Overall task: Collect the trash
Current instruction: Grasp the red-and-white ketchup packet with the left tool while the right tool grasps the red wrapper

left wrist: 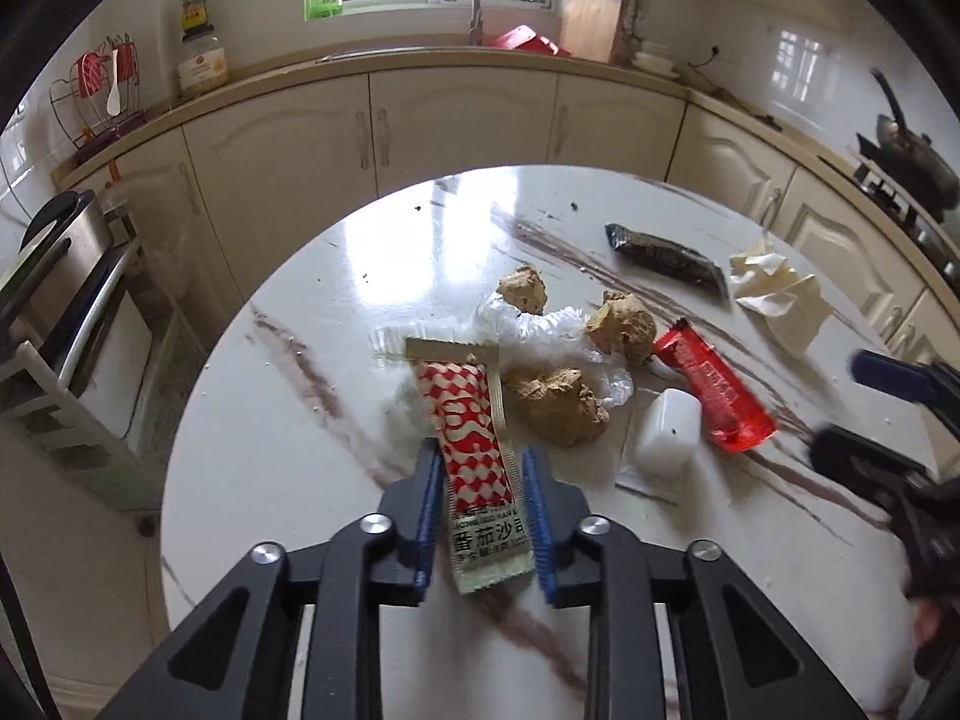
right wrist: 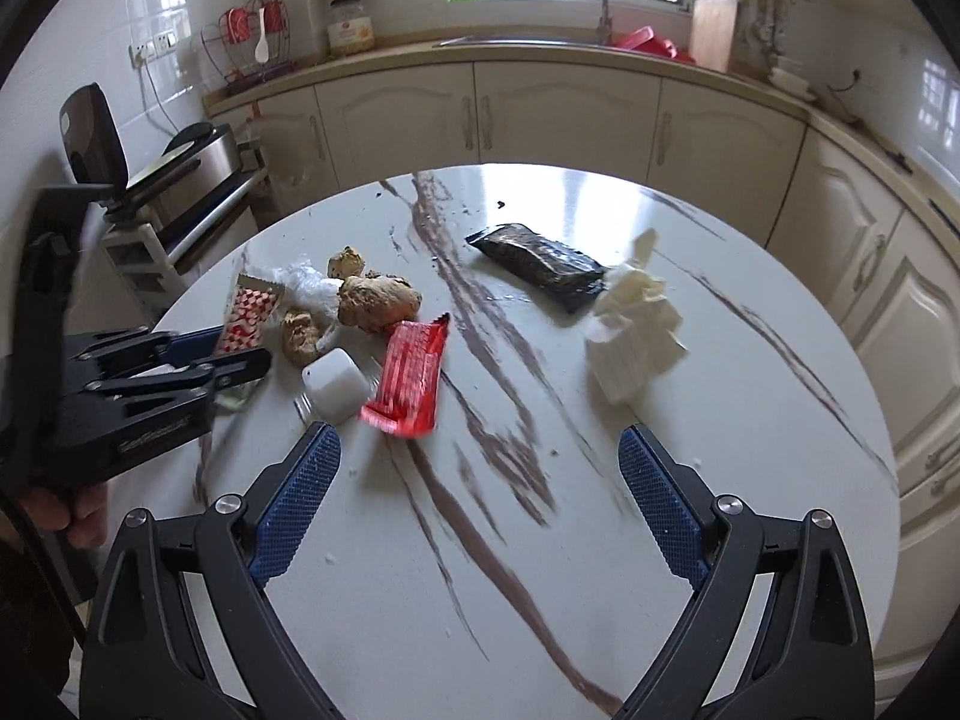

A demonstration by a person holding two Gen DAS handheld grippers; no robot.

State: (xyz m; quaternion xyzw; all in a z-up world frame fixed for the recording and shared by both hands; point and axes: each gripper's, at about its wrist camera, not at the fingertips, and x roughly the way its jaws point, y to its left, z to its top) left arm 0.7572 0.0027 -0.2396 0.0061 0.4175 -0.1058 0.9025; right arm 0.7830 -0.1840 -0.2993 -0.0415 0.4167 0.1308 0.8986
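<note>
A red-and-white ketchup sachet [left wrist: 474,450] lies lengthwise between the blue pads of my left gripper [left wrist: 480,450], which is shut on it just above the round marble table [left wrist: 270,420]. Past it lie brown crumpled lumps [left wrist: 558,405], clear plastic film [left wrist: 540,330], a white rounded case [left wrist: 669,429], a red wrapper [left wrist: 714,396], a black wrapper [left wrist: 666,258] and a crumpled tissue [left wrist: 774,294]. My right gripper [right wrist: 477,438] hangs open over bare tabletop, short of the red wrapper [right wrist: 411,372] and the tissue [right wrist: 636,330]. In the right wrist view, the left gripper [right wrist: 240,360] sits at the left.
Cream kitchen cabinets [left wrist: 462,126] and a counter with a sink curve behind the table. A metal appliance on a white rack [left wrist: 66,276] stands to the left. A stove with a dark pan [left wrist: 912,162] is at the right. A hand [right wrist: 66,516] holds the left gripper.
</note>
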